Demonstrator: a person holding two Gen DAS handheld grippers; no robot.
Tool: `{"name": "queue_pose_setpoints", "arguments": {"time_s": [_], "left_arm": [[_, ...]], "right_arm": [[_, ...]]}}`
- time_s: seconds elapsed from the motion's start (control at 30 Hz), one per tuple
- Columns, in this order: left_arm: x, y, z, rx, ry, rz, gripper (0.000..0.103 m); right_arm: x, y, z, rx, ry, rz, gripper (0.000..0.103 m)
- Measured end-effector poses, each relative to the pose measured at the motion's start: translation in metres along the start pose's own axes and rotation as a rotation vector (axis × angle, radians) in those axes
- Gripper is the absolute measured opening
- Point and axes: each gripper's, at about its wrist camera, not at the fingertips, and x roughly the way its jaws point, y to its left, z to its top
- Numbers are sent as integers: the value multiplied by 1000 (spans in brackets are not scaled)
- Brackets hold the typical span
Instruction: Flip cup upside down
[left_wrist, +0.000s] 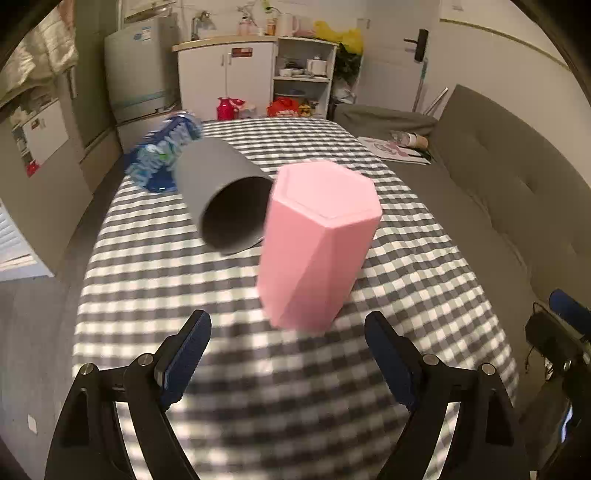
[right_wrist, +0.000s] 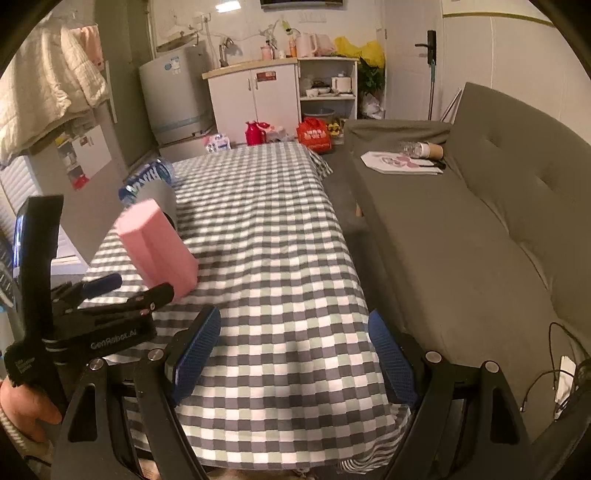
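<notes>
The left gripper (left_wrist: 287, 341) is spread wide, its blue pads (left_wrist: 186, 356) clear of the pink cup (left_wrist: 319, 245) directly ahead; nothing is held. The pink cup stands inverted, closed base up, on the checkered table (left_wrist: 236, 387) near its left edge. Its outline is motion-blurred, so contact with the cloth cannot be confirmed. The grey cup (left_wrist: 221, 195) lies on its side just behind, mouth toward the camera, partly hidden by the pink cup. A blue bottle pack (left_wrist: 166, 151) at the far left corner is blurred. The right gripper (right_wrist: 293, 350) is likewise wide apart and empty, near the table's near edge.
</notes>
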Motion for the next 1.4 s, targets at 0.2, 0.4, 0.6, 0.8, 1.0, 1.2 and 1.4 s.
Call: {"name": "queue_pose_setpoints", "arguments": {"time_s": [0.2, 0.4, 0.6, 0.8, 1.0, 1.2, 1.4], "left_arm": [[-70, 10, -12, -27, -118, 37, 88], [-138, 25, -25, -71, -280, 59, 92], [-166, 33, -44, -57, -358, 147, 103], [-165, 45, -62, -85, -345, 134, 103], [-159, 37, -86, -29, -361, 158, 103], [-165, 44, -93, -70, -393, 163, 103], [-166, 45, -95, -77, -398, 179, 103]], "right_arm": [[-42, 14, 4, -18, -82, 32, 82], [-74, 30, -8, -27, -175, 73, 82], [-81, 49, -18, -70, -194, 92, 96], [-85, 63, -23, -99, -242, 103, 103], [-73, 70, -39, -106, -251, 55, 103], [-72, 75, -46, -138, -270, 34, 103], [-76, 73, -47, -139, -296, 41, 103]]}}
